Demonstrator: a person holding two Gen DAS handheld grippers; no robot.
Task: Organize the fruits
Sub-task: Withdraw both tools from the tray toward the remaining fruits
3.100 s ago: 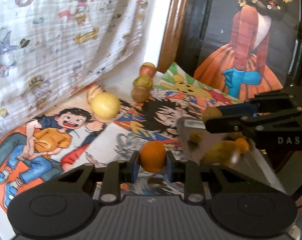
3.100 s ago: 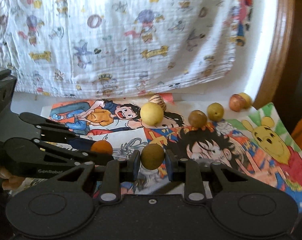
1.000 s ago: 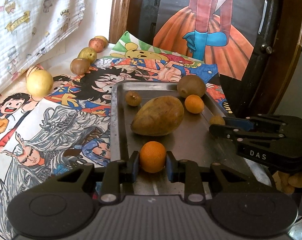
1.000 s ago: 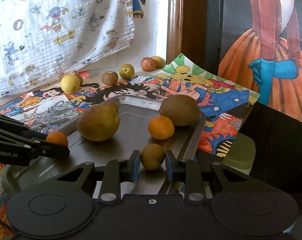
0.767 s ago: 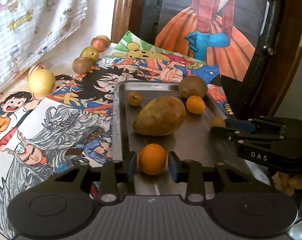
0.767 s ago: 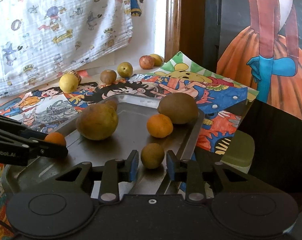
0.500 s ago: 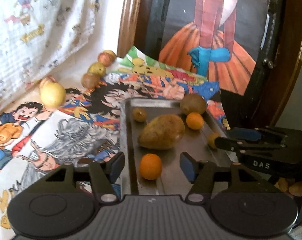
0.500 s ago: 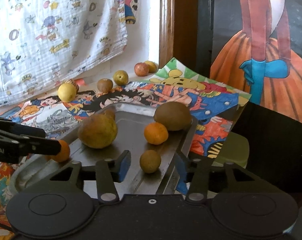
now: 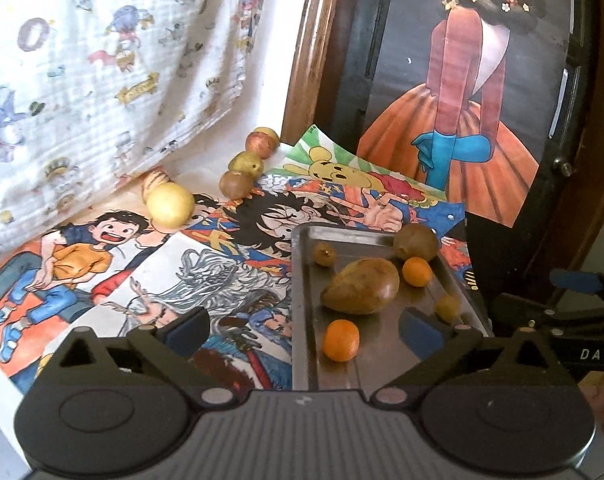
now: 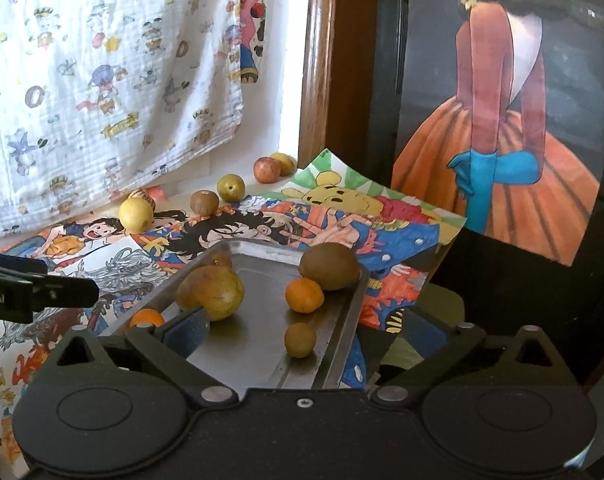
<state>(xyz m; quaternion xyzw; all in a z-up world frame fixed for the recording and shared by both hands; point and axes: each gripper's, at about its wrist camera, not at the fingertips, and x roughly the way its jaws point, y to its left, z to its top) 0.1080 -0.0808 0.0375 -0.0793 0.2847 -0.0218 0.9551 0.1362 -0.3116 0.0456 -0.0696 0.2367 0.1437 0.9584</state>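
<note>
Both your tools are empty now: half a second ago they were only starting to part over the tray, and a second ago each was clamped on a fruit. Your left tool stands wide apart, and the orange it carried sits free on the metal tray, near the front left rim. Your right tool is spread wide as well, and its small brownish-yellow fruit rests on the tray floor close to the right rim, touching nothing.

That makes six pieces on the tray: the big mango in the middle, a second orange, the dark kiwi-like fruit at the far corner, and a small brown one by the far left wall, plus your two new arrivals. Both tools have pulled back and up, so this delivery looks finished.

Work is left, though. On the comic-printed table cover the yellow round fruit waits with a striped one tucked behind it, then a brown fruit, a green-yellow one and a reddish one in a row toward the wooden frame. My read: head back there next, one fruit per tool
</note>
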